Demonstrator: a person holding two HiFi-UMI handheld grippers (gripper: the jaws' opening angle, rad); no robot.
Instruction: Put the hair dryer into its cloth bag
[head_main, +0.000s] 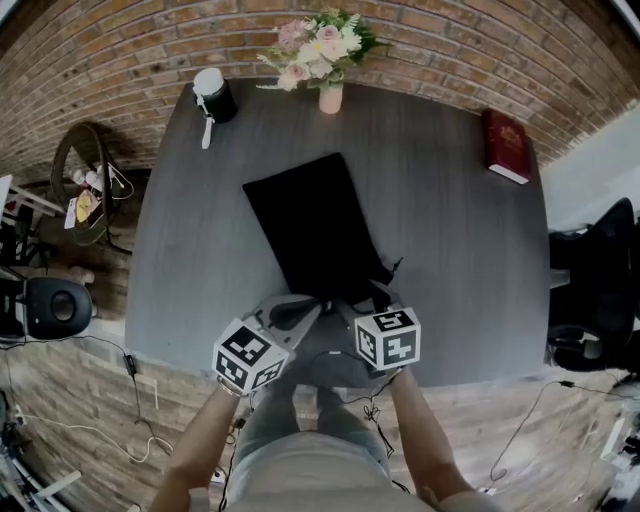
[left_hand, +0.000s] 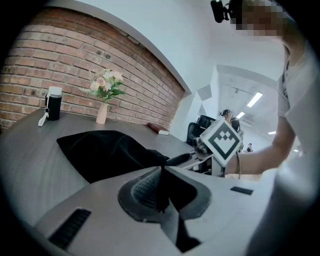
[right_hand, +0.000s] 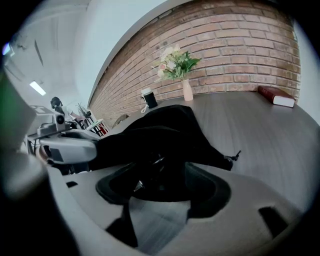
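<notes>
Head view: cloth bag (head_main: 310, 225) is laid on the surface (head_main: 450, 250), long axis running away from both tongs, mouth nearest. Its mouth edge is pinched by the left tongs (left_hand: 161, 196); the right tongs (right_hand: 160, 175) are held wide at the mouth, gripping nothing. The hair dryer is not seen; presumed bagged.

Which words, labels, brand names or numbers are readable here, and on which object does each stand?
None can be read.
Red book: title too small to read.
Black bottle: no label visible.
Cloth bag: no print visible.
Left tool and right tool: their cubes carry black-and-white square patterns, no letters.
</notes>
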